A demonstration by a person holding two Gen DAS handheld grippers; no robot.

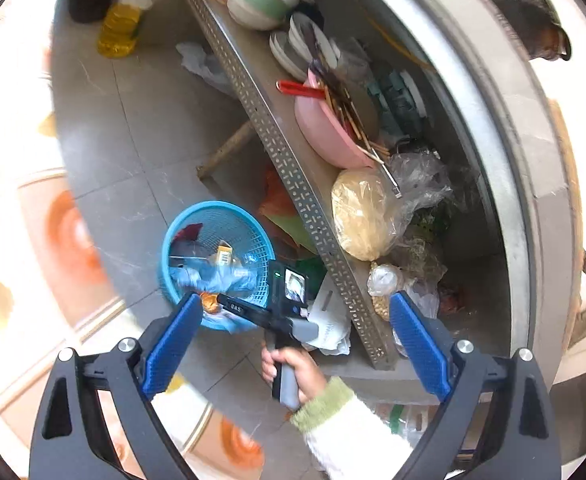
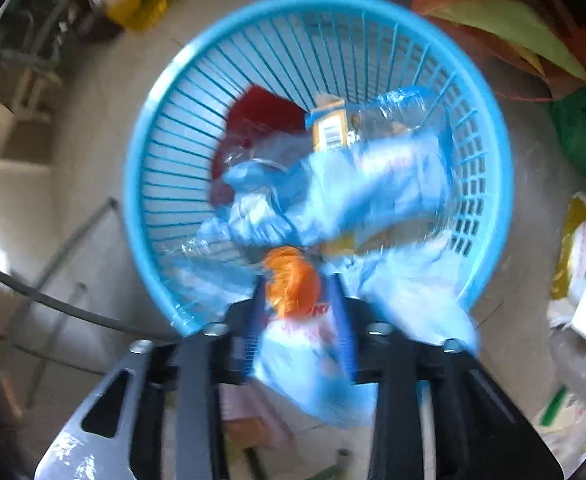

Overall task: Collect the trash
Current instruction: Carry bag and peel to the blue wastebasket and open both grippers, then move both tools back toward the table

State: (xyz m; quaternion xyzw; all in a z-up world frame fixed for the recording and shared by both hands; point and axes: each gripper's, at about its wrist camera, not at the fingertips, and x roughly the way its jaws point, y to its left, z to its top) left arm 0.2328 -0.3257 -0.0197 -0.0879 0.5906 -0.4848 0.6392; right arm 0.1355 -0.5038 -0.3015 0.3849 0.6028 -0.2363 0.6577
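Trash bag (image 2: 305, 364) w/ orange wrapper (image 2: 291, 280) sits between right gripper's (image 2: 297, 304) parted jaws, seemingly loose, over blue basket (image 2: 149, 128); left gripper (image 1: 293, 312) wide apart, empty.

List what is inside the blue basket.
The blue basket holds crumpled pale-blue plastic wrap, a yellow carton and something dark red. The wrap covers the basket's floor, so anything lying beneath it cannot be seen.

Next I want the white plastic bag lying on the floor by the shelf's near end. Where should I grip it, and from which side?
Probably take the white plastic bag by its crumpled lower edge, from above on the open floor side; the perforated metal shelf blocks the other side.
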